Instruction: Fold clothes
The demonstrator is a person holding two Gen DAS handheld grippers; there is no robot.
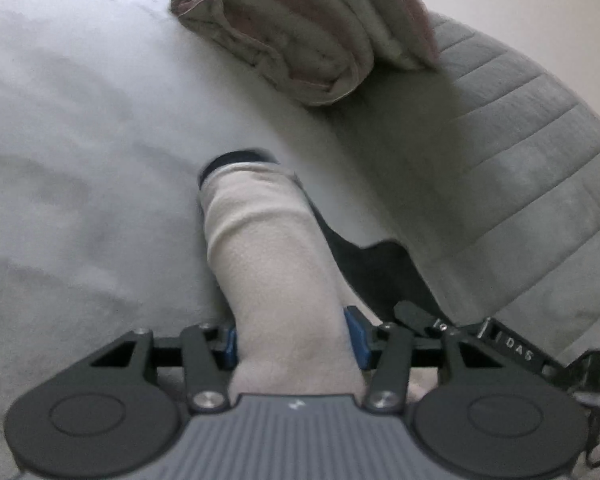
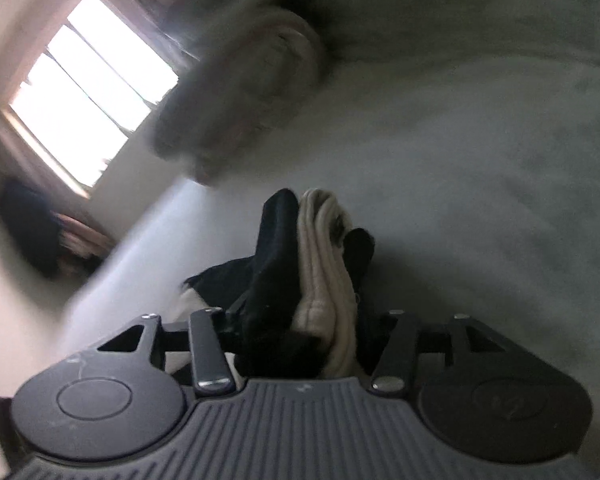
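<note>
My left gripper [image 1: 295, 340] is shut on a cream fleece garment with a dark cuff [image 1: 267, 240]; the cloth runs forward between its blue pads [image 1: 356, 338] and lies over the white bed sheet [image 1: 79, 140]. A dark part of the garment [image 1: 380, 272] trails to the right. My right gripper [image 2: 308, 336] is shut on a bunched cream and black part of the same kind of garment [image 2: 320, 264], held above the bed; its fingertips are hidden by the cloth.
A folded pink-and-white quilt [image 1: 312, 36] lies at the head of the bed by the grey padded headboard [image 1: 520, 152]. In the right wrist view it is blurred [image 2: 239, 92], with a bright window [image 2: 91, 88] and a dark object [image 2: 31, 228] to the left.
</note>
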